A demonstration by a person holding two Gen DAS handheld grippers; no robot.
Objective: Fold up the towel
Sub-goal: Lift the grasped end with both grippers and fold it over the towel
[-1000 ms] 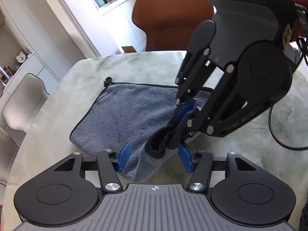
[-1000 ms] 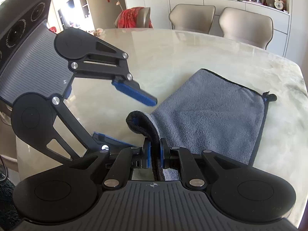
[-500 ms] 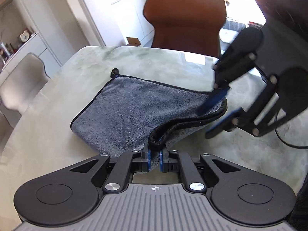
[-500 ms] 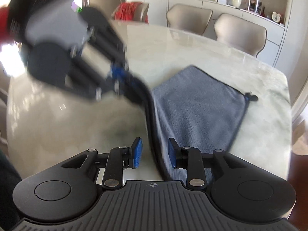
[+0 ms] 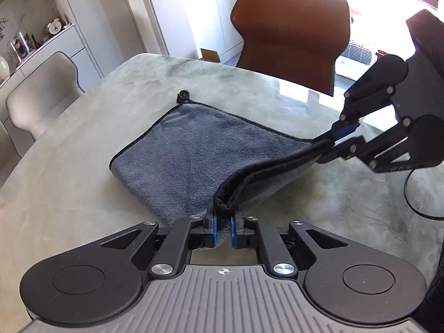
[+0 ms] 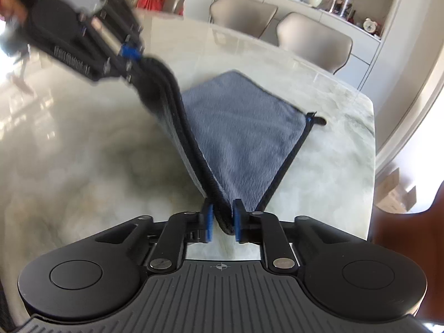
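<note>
A grey towel (image 5: 199, 149) with a black hem lies folded on the marble table (image 5: 83, 166). My left gripper (image 5: 222, 229) is shut on one end of the raised doubled hem. In the right wrist view the left gripper (image 6: 133, 55) shows blurred at the upper left, gripping that end. My right gripper (image 6: 222, 222) has its jaws closing on the other end of the hem, and the pads press the black edge. From the left wrist view the right gripper (image 5: 337, 136) pinches the far right corner. The hem stretches taut between both grippers, while the rest of the towel (image 6: 244, 138) rests flat.
A brown chair (image 5: 288, 33) stands behind the table's far edge. Two beige chairs (image 6: 313, 38) stand along another side, before a white sideboard. A black cable (image 5: 410, 194) hangs by the right gripper. A small hanging loop (image 5: 183, 94) marks the towel's far corner.
The left gripper shut on the towel's lifted corner. The right gripper let go, slid along the hem away from the left one and closed again. The hem is now stretched out.
</note>
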